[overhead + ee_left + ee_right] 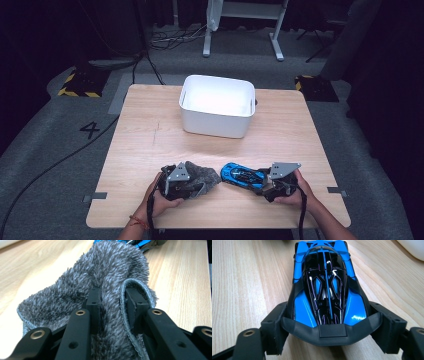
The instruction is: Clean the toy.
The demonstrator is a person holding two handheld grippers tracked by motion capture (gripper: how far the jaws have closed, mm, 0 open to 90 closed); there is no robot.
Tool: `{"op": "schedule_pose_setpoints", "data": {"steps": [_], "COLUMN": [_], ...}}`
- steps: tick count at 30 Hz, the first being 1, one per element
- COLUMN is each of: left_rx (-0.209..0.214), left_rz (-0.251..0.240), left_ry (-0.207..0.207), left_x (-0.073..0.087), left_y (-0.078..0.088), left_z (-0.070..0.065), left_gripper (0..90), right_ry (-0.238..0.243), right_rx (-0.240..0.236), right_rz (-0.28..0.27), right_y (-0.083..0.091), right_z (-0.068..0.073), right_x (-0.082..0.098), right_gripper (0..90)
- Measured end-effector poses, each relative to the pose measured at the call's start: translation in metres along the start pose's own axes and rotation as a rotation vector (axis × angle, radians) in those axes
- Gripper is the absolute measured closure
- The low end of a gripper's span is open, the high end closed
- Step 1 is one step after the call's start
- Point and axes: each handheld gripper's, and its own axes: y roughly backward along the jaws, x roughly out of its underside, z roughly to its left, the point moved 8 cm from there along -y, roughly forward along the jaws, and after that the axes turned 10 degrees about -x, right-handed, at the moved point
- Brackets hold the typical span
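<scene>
Both hands low at the near edge of the bench (150, 135). My left gripper (176, 181) has its jaws pinched on a fold of the grey fluffy cloth (105, 277); in the left gripper view the pile bunches between the pads and a hemmed edge curls round one of them. My right gripper (270, 182) has its jaws clamped on the rear of the blue toy car (324, 285), one pad on each side just ahead of the black rear wing. The car lies flat on the bench, nose toward the cloth, the two nearly touching. The white bin (217, 106) sits well apart at the far middle, its inside too washed out to read.

Step in hand, as I judge it: both items gripped, not yet lifted. The next move probably calls for raising each clear of the bench and carrying it forward over the bin's rim before releasing. The cloth's loose bulk hangs wide of my grip, so it needs extra height.
</scene>
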Motion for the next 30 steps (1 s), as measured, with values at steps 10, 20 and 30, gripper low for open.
{"op": "schedule_pose_setpoints", "data": {"steps": [10, 20, 30], "left_rx": [-0.006, -0.012, -0.015], "left_rz": [0.001, 0.028, 0.03], "left_ry": [-0.001, -0.009, -0.006], "left_x": [0.004, 0.012, 0.012], "left_y": [0.002, 0.001, -0.001], "left_z": [0.003, 0.003, 0.003], "left_gripper": [68.5, 68.9, 69.8], "right_ry": [-0.023, -0.024, -0.044], "right_rx": [0.017, 0.006, -0.012], "right_rz": [-0.05, -0.078, -0.09], "right_y": [0.011, 0.014, 0.014], "right_z": [-0.007, -0.009, -0.01], "right_x": [-0.006, -0.012, -0.011], "right_gripper": [24.9, 24.8, 24.9]}}
